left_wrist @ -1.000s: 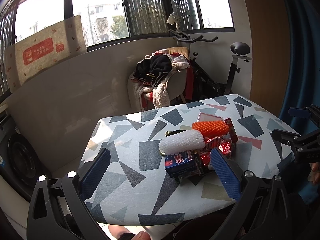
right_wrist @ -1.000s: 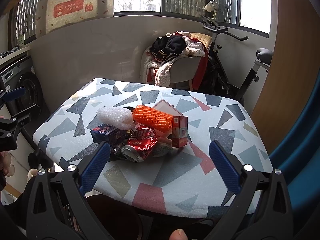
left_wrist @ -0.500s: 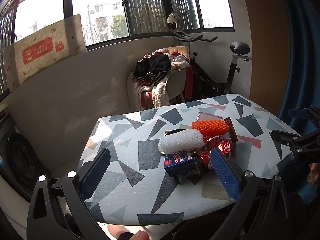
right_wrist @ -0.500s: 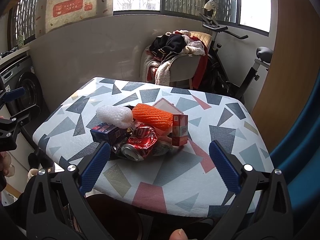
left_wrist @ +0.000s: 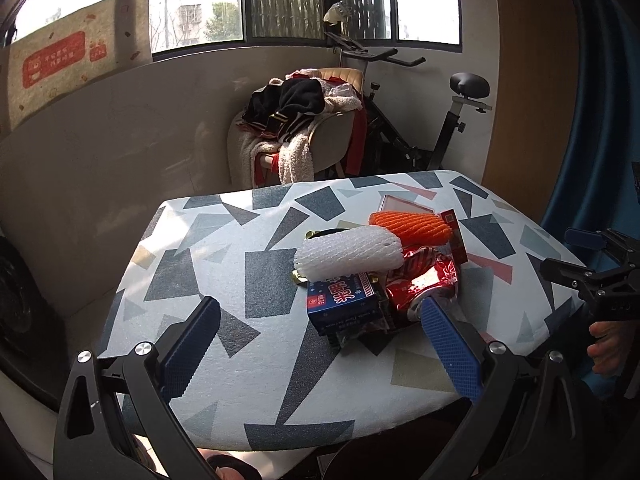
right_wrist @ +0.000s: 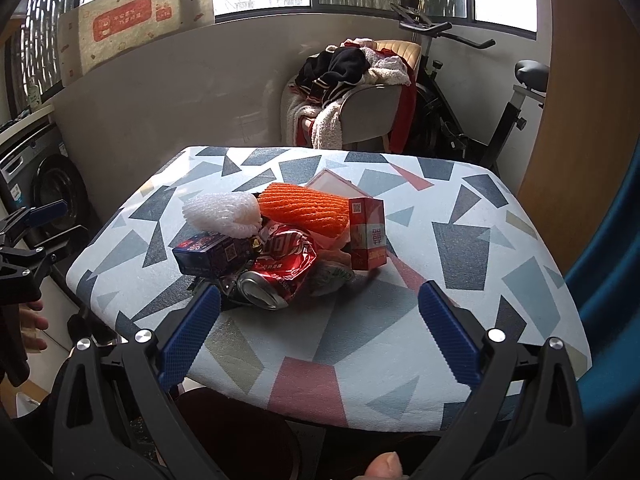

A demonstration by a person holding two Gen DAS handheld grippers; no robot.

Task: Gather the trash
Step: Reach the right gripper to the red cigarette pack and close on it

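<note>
Trash heaped mid-table, ahead of both wide-open, empty grippers.

Left gripper (left_wrist: 318, 344) and right gripper (right_wrist: 319, 336) spread wide, holding nothing, hovering short of the pile. Nearest the right tool: crushed red can (right_wrist: 276, 276), probably light, dented, slippery; best pinched across its flattened body. Beside it, blue carton (left_wrist: 344, 302) and red carton (right_wrist: 367, 236), likely stiff and easy on flat faces. On top, white foam net (left_wrist: 348, 254) and orange foam net (right_wrist: 304, 210), soft, springy, featherlight; worth a deep squeeze. Beneath, padded patterned table (right_wrist: 460, 240), likely yielding slightly. Beyond, clothes-laden chair (left_wrist: 304, 136), exercise bike (left_wrist: 452, 120), windows.
</note>
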